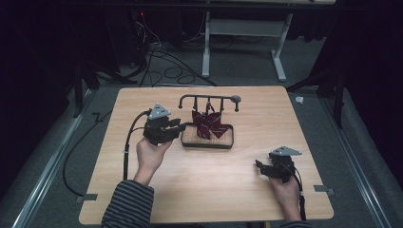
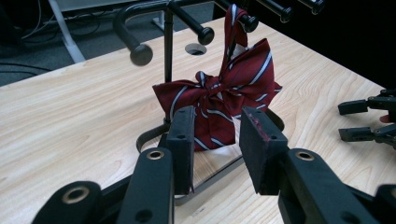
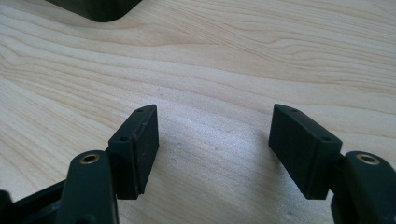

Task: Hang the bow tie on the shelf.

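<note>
A dark red bow tie with thin white and blue stripes (image 2: 219,100) hangs by its neck strap from a peg of the black metal rack with knobbed pegs (image 1: 209,99), and its lower wings droop into the rack's rectangular base frame, whose inside shows the wood of the pale wooden table (image 1: 199,185). The left gripper (image 1: 183,127) sits just beside the left end of that base frame, pointing across at the tie. In the left gripper view its jaws stand apart with a clear gap, released and holding nothing; the tie lies just beyond the fingertips (image 2: 183,135), framed in the gap, not touched by either pad.

The right gripper (image 1: 260,167) rests well apart from the rack, toward the near right part of the table, low over the wood. Its jaws are spread wide and empty, with bare table between them in the right gripper view.

The tie's strap is partly hidden behind a peg's knob. The left jaw covers the lower left wing of the tie. The rack's far pegs are cut off at the top edge of the left gripper view. How the knot is fastened is hard to make out.
</note>
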Tool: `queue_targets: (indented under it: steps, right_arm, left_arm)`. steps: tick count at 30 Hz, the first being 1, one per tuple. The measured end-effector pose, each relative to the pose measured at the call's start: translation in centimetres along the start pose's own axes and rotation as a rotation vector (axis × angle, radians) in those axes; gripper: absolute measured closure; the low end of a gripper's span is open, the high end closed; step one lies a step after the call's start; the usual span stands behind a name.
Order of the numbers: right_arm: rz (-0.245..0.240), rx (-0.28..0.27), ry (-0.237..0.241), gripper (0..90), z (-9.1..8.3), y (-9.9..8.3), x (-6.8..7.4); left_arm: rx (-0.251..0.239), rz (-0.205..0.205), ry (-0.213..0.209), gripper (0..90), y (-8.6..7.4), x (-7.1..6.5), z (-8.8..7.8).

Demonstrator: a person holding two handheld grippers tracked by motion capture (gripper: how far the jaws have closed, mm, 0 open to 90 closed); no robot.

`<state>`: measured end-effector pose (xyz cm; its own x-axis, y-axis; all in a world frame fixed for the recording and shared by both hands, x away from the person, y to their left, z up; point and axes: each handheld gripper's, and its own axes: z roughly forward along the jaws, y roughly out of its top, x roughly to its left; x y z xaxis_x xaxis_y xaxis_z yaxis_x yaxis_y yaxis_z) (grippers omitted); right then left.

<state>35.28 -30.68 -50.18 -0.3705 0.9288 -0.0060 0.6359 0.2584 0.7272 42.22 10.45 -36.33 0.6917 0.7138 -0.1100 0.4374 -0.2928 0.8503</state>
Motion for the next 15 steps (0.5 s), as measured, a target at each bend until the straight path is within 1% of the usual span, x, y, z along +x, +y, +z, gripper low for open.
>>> queue_targets:
  steps: [4, 9, 11, 15]
  right_arm:
    - [0.002, 0.001, 0.0, 34.4, 0.0, 0.0, 0.0]
    - [0.004, 0.002, -0.001, 34.4, 0.0, 0.0, 0.0]
    - [-0.001, 0.0, -0.001, 34.4, 0.0, 0.0, 0.0]
    - [0.004, 0.002, -0.001, 34.5, 0.0, 0.0, 0.0]
  left_arm:
    - [0.003, -0.006, 0.003, 65.9, -0.4, 0.1, -0.3]
    - [-0.01, -0.018, 0.002, 65.7, -0.7, 0.3, -0.8]
    - [-0.009, -0.02, 0.004, 65.5, -1.0, 0.4, -1.0]
    - [-0.003, -0.024, 0.006, 65.0, -1.4, 0.5, -1.3]
